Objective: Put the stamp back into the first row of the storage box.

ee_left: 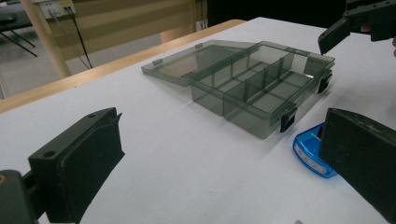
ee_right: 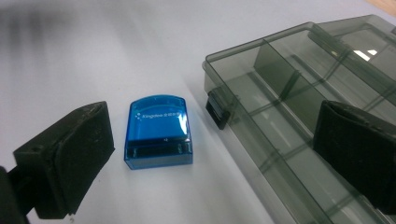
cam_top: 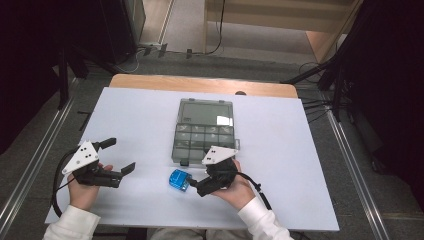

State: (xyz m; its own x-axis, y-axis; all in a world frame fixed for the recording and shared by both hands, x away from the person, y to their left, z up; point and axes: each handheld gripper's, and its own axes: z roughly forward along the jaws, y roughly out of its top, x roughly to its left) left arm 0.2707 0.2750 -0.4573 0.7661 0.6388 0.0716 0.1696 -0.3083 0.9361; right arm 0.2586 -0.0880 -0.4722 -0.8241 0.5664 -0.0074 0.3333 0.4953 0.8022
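Blue plastic stamp case (ee_right: 158, 132), lower centre, lies flat on the surface (cam_top: 135, 125) beside the open compartment box (ee_right: 299, 116). Right gripper (ee_right: 205, 154) jaws released, flanking it. Likely light, rigid, slippery: grip its long sides.

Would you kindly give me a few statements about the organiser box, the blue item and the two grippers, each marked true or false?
1. The organiser box has its lid open. True.
2. The blue stamp lies inside a compartment of the box. False: it lies on the table, beside the box's front edge.
3. The right gripper is open, close to the stamp. True.
4. The left gripper is shut on the stamp. False: it is open and holds nothing, off to the left.
5. The compartments in view hold screws. False: they look empty.
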